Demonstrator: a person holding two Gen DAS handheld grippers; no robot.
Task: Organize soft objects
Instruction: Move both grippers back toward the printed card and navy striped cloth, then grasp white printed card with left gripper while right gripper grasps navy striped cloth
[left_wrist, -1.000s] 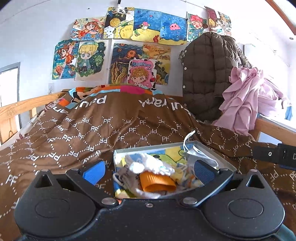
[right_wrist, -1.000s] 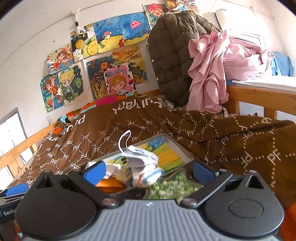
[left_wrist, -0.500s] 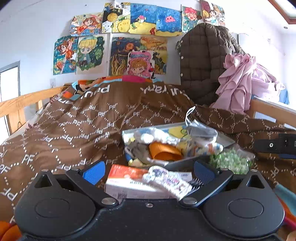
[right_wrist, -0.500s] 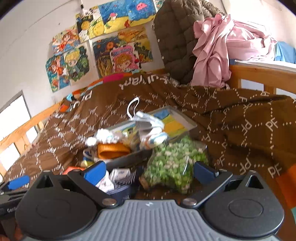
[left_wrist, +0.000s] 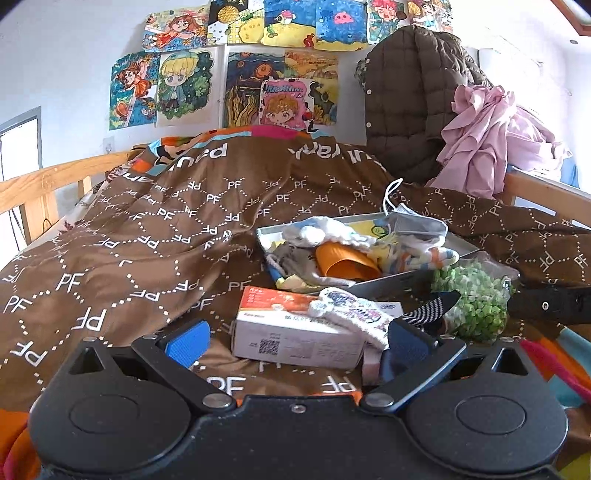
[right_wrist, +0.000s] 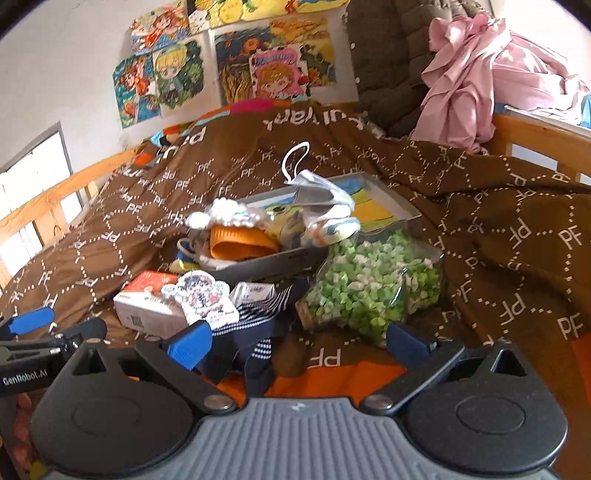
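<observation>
On brown bedspread (left_wrist: 155, 236), left to right: white-orange box (left_wrist: 295, 332) with patterned sock (left_wrist: 351, 314) draped over its right end; behind it grey tray (right_wrist: 391, 199) piled with orange cup (right_wrist: 240, 240), white fluffy cloth (right_wrist: 229, 214), face mask (right_wrist: 317, 192); navy striped sock (right_wrist: 258, 325) in front; bag of green bits (right_wrist: 369, 288) touching tray's right front. Left gripper (left_wrist: 295, 350) wide open, empty, box between fingers. Right gripper (right_wrist: 299, 343) wide open, empty, over striped sock.

blanket (left_wrist: 155, 236): repeated "PF" | my left gripper (right_wrist: 22, 376) body, near left: "GenRobot.AI" | box (left_wrist: 295, 332): QR code, small print too blurred for me to read
</observation>
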